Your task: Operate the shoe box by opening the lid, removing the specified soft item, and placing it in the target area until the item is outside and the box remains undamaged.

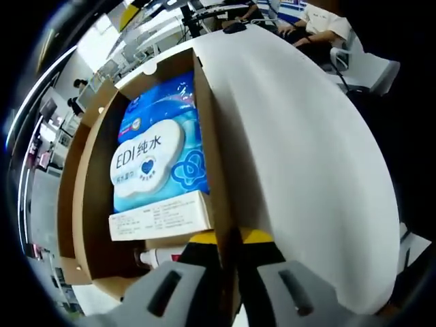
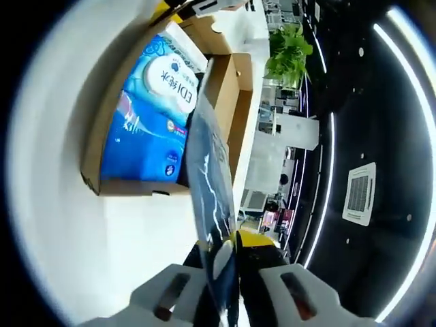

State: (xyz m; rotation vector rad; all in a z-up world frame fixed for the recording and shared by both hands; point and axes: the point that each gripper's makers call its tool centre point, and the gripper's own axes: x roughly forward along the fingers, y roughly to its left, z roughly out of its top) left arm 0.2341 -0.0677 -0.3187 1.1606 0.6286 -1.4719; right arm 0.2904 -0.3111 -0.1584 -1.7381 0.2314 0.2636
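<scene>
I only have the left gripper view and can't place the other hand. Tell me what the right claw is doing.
Observer: The right claw is shut on a thin dark glossy sheet that runs up toward the box.
Operator: Now report the lid.
Observer: A brown cardboard flap stands open beside the blue pack, on the side toward a potted plant.

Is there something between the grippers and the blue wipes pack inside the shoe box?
Nothing covers the blue wipes pack from above; the shoe box is open. The left gripper is shut on the box wall, and the right gripper on a dark shiny flap, so both are occupied.
</scene>
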